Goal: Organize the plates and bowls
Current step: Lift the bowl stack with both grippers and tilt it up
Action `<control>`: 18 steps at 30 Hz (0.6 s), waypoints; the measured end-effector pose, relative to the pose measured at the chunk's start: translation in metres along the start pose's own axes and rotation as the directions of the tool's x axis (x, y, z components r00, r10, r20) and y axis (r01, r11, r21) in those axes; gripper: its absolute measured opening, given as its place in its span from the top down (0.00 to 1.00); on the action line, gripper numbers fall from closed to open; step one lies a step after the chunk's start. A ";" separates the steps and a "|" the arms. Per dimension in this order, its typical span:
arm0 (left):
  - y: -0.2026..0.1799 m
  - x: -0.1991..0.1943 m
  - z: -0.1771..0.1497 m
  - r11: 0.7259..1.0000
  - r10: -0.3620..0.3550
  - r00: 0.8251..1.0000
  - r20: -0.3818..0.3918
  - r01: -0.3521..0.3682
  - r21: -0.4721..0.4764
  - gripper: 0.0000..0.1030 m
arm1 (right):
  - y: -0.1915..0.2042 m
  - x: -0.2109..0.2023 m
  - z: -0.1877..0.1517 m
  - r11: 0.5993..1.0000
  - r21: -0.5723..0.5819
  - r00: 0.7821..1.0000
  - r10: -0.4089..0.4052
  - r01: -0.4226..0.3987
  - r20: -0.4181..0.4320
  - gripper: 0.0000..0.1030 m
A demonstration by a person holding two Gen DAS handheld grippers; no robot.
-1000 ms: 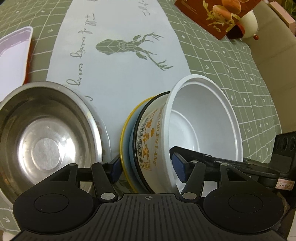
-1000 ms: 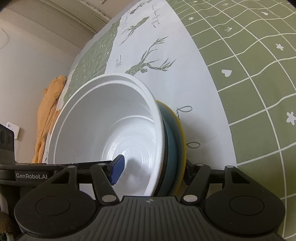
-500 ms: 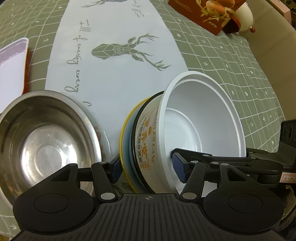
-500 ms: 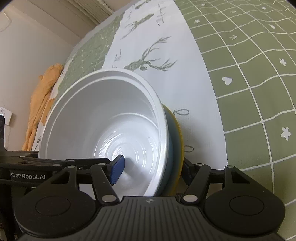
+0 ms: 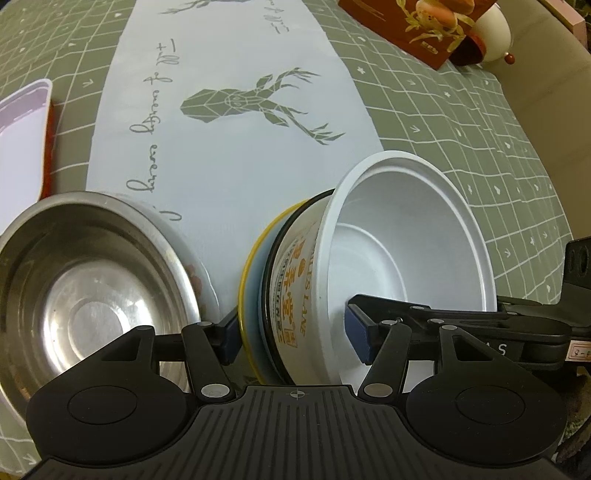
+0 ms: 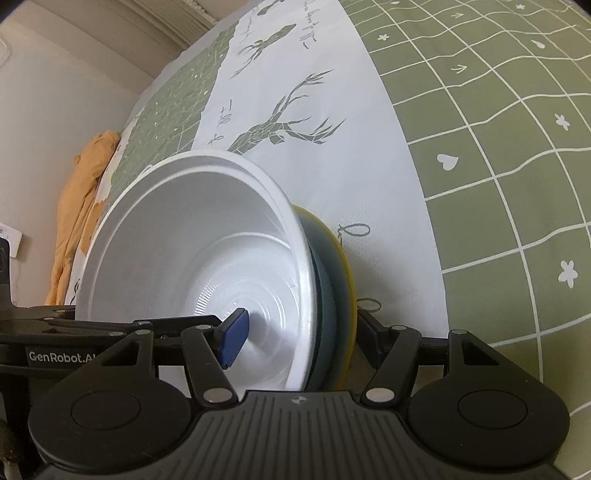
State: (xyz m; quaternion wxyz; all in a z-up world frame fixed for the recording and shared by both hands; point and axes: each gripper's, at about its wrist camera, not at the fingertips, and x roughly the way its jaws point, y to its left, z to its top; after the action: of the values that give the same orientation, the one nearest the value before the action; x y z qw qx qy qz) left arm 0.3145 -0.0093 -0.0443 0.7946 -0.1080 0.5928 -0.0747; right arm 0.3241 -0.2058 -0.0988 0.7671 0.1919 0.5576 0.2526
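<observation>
A white bowl with orange lettering sits nested in a black-rimmed bowl on a yellow-rimmed blue plate. My left gripper is shut on this stack from one side, one finger inside the white bowl, the other under the plate. My right gripper is shut on the same stack from the opposite side, its blue pad inside the white bowl and its other finger behind the plate. The stack is held tilted above the table. A steel bowl sits to the left.
A white tray with a red edge lies far left. A red box and a white round object stand at the far right. The tablecloth is green grid with a white deer runner. An orange cloth hangs beyond the table edge.
The stack, held by both grippers, has moved slightly nearer over the table; the deer print and the steel bowl have slid away in view. Both grips are unchanged.
</observation>
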 end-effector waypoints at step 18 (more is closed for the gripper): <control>-0.002 0.004 0.009 1.000 0.017 0.999 -0.034 -0.018 -0.018 0.40 | -0.004 0.001 0.003 0.999 0.037 1.000 0.016 -0.015 -0.021 0.42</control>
State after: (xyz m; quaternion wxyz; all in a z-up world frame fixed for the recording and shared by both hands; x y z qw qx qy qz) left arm 0.3242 -0.0110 -0.0450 0.7842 -0.1089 0.6076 -0.0641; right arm 0.3278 -0.2088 -0.1011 0.7553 0.2077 0.5689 0.2504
